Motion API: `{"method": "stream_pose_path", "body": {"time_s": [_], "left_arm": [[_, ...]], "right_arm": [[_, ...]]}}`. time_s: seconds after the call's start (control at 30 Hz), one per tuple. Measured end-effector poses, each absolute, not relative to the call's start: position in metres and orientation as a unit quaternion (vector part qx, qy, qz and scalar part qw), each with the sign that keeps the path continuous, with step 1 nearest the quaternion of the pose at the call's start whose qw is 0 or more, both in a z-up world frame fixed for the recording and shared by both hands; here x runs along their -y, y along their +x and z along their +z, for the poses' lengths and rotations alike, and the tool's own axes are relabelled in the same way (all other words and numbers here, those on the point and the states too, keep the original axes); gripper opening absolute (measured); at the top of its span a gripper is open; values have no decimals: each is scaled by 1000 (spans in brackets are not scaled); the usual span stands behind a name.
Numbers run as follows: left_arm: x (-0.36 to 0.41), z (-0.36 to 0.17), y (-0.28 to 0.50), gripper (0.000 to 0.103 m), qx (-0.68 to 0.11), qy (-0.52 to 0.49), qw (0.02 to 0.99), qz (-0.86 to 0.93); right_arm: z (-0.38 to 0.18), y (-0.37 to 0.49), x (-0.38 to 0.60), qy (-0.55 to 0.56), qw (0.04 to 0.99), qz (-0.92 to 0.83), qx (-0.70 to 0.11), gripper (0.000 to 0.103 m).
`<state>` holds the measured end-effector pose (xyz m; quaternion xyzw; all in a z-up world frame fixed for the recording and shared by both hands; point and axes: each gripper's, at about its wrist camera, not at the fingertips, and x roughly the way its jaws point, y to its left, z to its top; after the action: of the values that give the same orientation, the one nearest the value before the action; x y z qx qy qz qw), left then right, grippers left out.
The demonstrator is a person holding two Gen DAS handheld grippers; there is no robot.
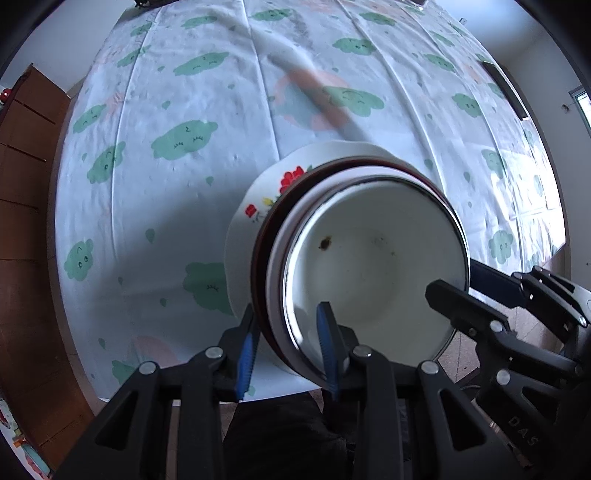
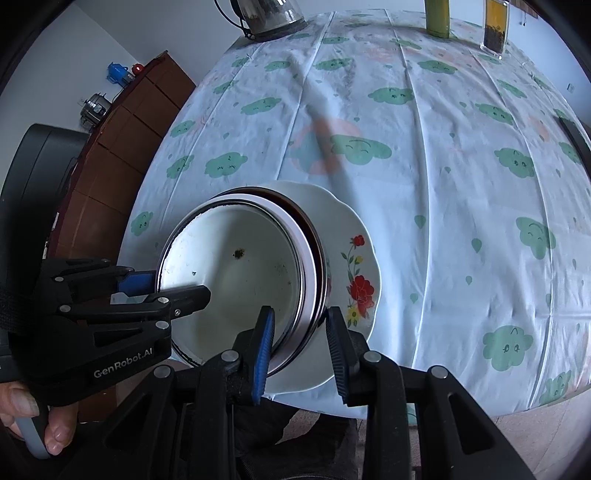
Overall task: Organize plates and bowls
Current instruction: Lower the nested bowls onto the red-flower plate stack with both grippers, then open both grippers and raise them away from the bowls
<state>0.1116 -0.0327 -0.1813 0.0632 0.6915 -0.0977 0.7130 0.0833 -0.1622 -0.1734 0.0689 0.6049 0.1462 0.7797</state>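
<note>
I am holding a nested stack of dishes at the near edge of the table: a white enamel bowl (image 1: 373, 266) with a dark rim and chipped spots inside, seated in a second, dark-banded bowl (image 2: 314, 236), both resting on a scalloped flower-printed plate (image 2: 354, 266). I am judging the stack as stiff, fairly heavy together, slick at the glaze and breakable, so the rims on opposite sides look like the surest hold.

The left gripper (image 1: 288, 343) is closing narrowly over the rims on its side, one blue pad inside the enamel bowl and one outside the stack. The right gripper (image 2: 301, 347) is doing the same on the opposite side, its inner pad inside the bowl and its outer finger against the plate's edge.

The stack has no long axis, being round; its openings are facing up toward both cameras, seemingly tilted slightly.

Beneath it the cloud-patterned tablecloth (image 2: 443, 184) is spreading away, with a kettle (image 2: 269, 14) and two containers standing well apart at the far edge.
</note>
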Motion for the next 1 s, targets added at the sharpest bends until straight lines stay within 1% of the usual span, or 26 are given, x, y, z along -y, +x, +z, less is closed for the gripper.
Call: {"method": "stream_pose_path", "body": {"time_s": [0.23, 0.37, 0.43, 0.5, 0.53, 0.6, 0.73, 0.9, 1.0], "left_arm": [[35, -182, 112, 29, -682, 67, 722, -94], [35, -183, 111, 30, -683, 61, 722, -96], [35, -183, 110, 30, -683, 59, 722, -97], [35, -183, 111, 30, -683, 57, 722, -98], [35, -182, 111, 30, -683, 56, 722, -98], [33, -181, 111, 34, -683, 52, 722, -99], [33, -180, 108, 35, -679, 51, 725, -98], [32, -173, 105, 37, -674, 47, 731, -96], [31, -161, 102, 46, -655, 55, 749, -89]], "right_arm": [[-177, 82, 164, 74, 782, 148, -601, 31], [-178, 82, 165, 76, 783, 153, -598, 34], [-178, 82, 166, 80, 784, 155, -596, 35], [-177, 81, 166, 82, 784, 159, -595, 41], [-177, 81, 165, 81, 783, 161, -595, 42], [-176, 80, 164, 74, 785, 161, -594, 42], [-174, 80, 163, 74, 787, 164, -590, 46], [-170, 78, 161, 61, 793, 168, -582, 54], [-160, 74, 161, 40, 808, 160, -566, 54]]}}
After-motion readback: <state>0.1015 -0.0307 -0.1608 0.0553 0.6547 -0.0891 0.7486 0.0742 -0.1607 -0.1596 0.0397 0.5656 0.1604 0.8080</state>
